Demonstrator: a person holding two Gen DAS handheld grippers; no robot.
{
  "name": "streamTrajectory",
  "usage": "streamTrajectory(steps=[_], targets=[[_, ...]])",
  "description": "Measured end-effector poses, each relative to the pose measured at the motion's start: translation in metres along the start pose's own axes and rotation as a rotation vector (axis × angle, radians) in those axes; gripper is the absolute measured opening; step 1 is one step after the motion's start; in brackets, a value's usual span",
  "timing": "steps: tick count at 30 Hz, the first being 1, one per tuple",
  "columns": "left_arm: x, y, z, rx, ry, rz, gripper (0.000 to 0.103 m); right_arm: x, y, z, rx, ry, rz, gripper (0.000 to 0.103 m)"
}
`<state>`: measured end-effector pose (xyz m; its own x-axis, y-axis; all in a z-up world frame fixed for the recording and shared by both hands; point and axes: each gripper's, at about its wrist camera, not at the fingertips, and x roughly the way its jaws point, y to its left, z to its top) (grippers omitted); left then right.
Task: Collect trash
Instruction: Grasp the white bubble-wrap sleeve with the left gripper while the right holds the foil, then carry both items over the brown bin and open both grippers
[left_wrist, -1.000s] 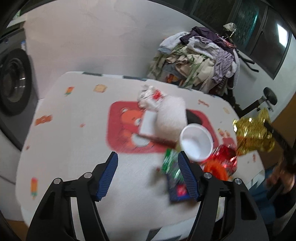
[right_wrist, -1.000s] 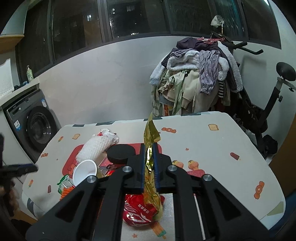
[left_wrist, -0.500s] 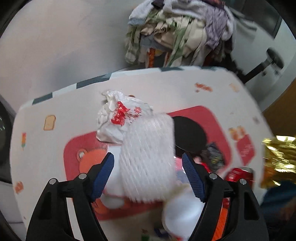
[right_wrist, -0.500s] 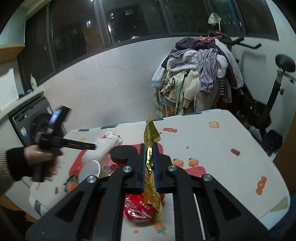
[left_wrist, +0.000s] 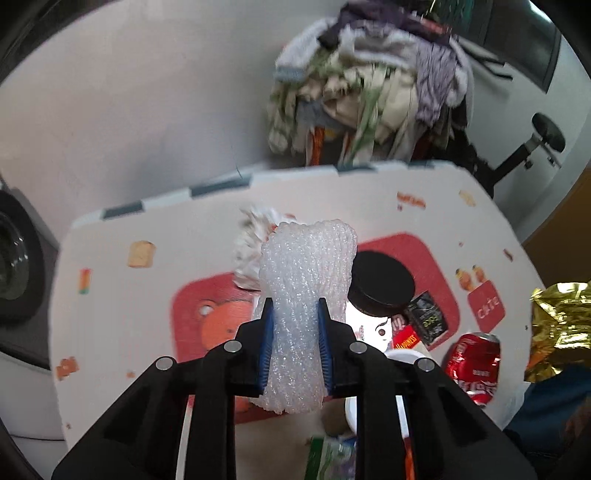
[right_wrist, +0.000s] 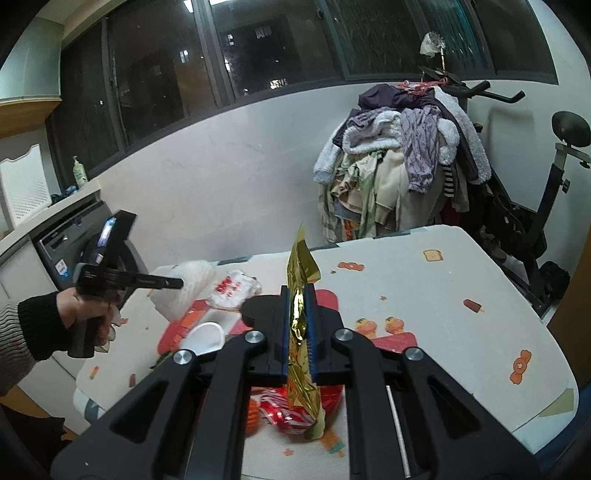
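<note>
I am working over the table (left_wrist: 110, 295), and I am taking the red mat (left_wrist: 207, 314) printed on its cloth as my landmark. No bin or bag is showing in either view, so I cannot tell which way the drop-off lies.

My left gripper (left_wrist: 293, 341) is clamping the white foam net sleeve (left_wrist: 306, 295) at its waist, above the middle of the red mat. Its long axis is running straight ahead along my fingers, the free end flaring out toward the mat's far edge, over the crumpled white wrapper (left_wrist: 251, 251) there. The black lid (left_wrist: 380, 284) is sitting on the mat just right of the sleeve.

My right gripper (right_wrist: 297, 332) is pinching the gold foil wrapper (right_wrist: 301, 321) edge-on, standing upright, off the mat's near right corner and above the crushed red can (left_wrist: 472, 365).

Judging from this, both grippers are loaded, and the left one is nearer the remaining mat litter.
</note>
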<state>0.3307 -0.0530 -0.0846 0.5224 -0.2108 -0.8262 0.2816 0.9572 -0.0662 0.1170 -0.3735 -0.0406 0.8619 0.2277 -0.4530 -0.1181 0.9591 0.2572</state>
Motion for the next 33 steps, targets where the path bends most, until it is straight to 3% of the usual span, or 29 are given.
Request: streamTrajectory(steps=[6,17,25,33], targets=[[-0.068,-0.007,-0.037,0.024,-0.082,-0.009,0.022,-0.019,0.026,-0.003,-0.034,0.012,0.033,0.011],[-0.15,-0.033,-0.176,0.019,-0.127,-0.131,0.022,-0.057,0.08,-0.042,-0.12,0.11,0.111,0.011],[-0.169,-0.042,-0.261,-0.005,-0.116,-0.168,0.022,-0.063,0.121,-0.107,-0.175,0.292,0.211,0.011],[-0.174,-0.05,-0.291,0.003,-0.116,-0.195,0.022,-0.059,0.14,-0.157,-0.199,0.45,0.257,0.011]])
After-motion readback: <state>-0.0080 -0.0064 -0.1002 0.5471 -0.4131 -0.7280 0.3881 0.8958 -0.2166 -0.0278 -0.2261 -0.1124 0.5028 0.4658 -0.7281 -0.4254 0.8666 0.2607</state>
